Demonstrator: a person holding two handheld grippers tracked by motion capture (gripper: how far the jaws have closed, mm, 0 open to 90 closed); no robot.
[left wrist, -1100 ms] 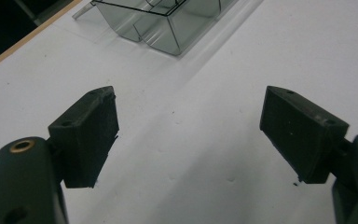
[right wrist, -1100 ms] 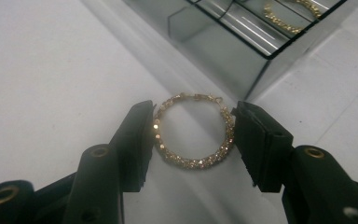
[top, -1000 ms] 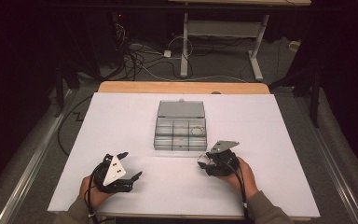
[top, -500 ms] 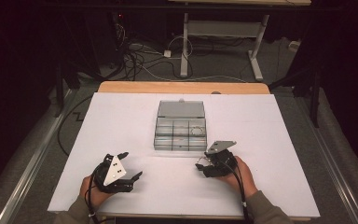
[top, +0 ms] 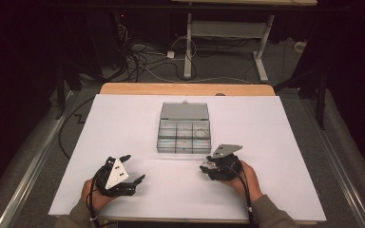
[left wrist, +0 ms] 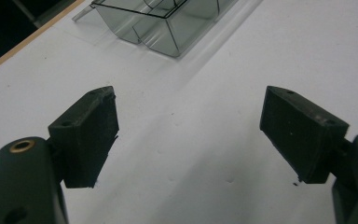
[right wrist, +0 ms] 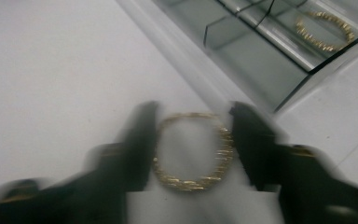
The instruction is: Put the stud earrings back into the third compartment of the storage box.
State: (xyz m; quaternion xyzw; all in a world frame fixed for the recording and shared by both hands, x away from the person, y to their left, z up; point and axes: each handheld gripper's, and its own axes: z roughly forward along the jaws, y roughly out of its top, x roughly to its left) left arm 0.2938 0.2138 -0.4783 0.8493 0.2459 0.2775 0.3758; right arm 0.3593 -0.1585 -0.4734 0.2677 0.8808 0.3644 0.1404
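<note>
On the right gripper view my right gripper (right wrist: 191, 140) had its fingers (right wrist: 137, 144) either side of a gold bracelet (right wrist: 191, 151) lying flat on the white counter (right wrist: 51, 70). The fingers had just been closing in, and the picture was smeared with that motion. The bracelet sat between them, its left edge up against the left finger and its right edge just at the right finger; through the blur I could not tell whether the pads were truly pressing on it. Just beyond the fingertips stood the clear compartment box (right wrist: 261, 60), its near wall close ahead, and a second gold bracelet (right wrist: 326, 30) lay in one of its far compartments.

From the high view, the right gripper (top: 214, 166) sat just short of the box's (top: 184, 135) near right corner, with the box lid standing open at the back.

My left gripper (top: 123, 176) rested well off to the left of the box. On the left gripper view its fingers (left wrist: 91, 135) were spread wide, released, with bare white counter (left wrist: 191, 140) between them and the box (left wrist: 163, 23) well ahead of the fingertips, off toward the upper left.
</note>
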